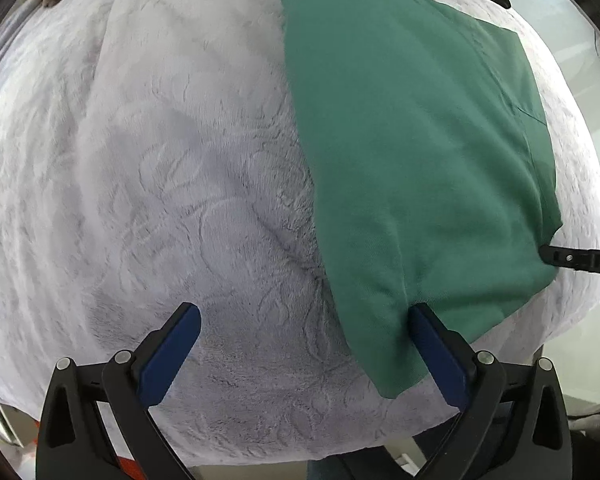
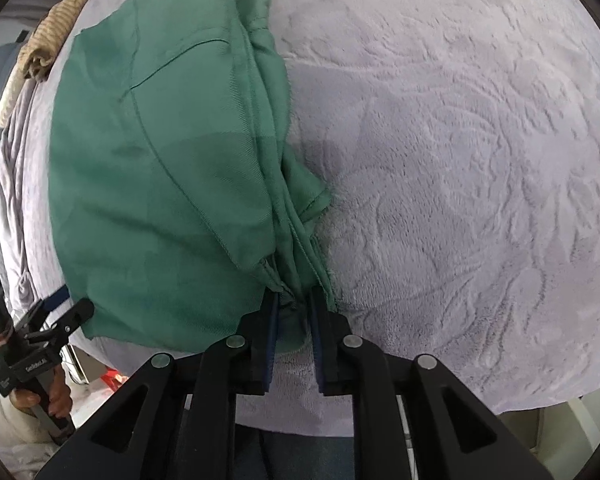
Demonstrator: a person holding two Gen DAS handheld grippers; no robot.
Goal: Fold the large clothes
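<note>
- Grey plush blanket (image 1: 140, 160) spread as work surface; presumably padding for the fold.
- Green garment (image 1: 412, 152) lying folded on blanket, layered edges stacked along one side, apparently mid-fold.
- Left gripper (image 1: 304, 340) directly above garment's near corner, jaws wide apart, gripping nothing; one pad just touching cloth edge.
- Right gripper (image 2: 294, 312) at bunched hem, jaws narrowly parted, cloth between them; firm clamping not evident, likely releasing.
</note>
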